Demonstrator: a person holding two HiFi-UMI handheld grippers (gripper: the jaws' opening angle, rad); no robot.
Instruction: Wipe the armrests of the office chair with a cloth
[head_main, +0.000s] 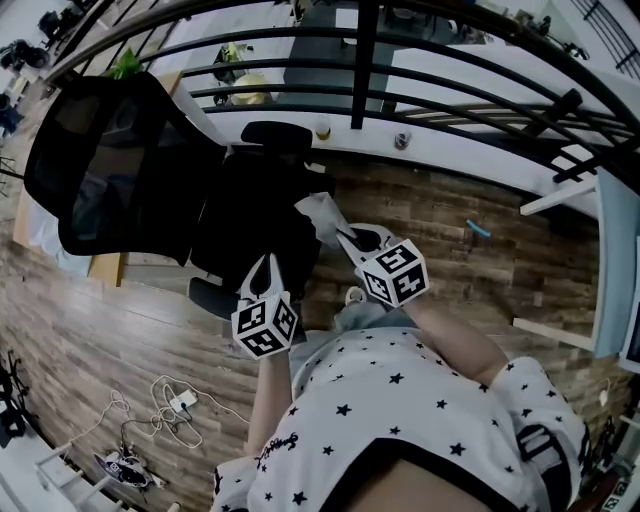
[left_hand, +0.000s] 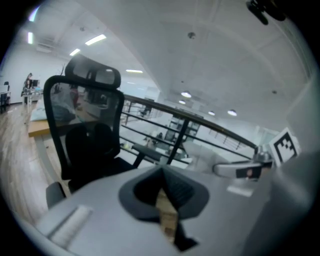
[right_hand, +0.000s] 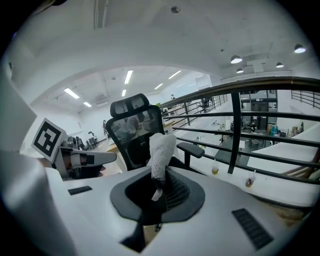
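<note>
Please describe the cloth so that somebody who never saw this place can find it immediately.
Find the black office chair standing before the black railing. Near its seat, the right gripper is shut on the cloth. It is the only white, fluffy, crumpled thing there, sticking up from the jaws against the dark chair.

Black metal railing (head_main: 365, 60) above a white ledge (head_main: 450, 160) bearing a small yellow cup (head_main: 322, 131); brown wood-plank floor (head_main: 120, 340) with tangled white cables (head_main: 175, 405) and, well apart, a small blue strip (head_main: 479, 229)
</note>
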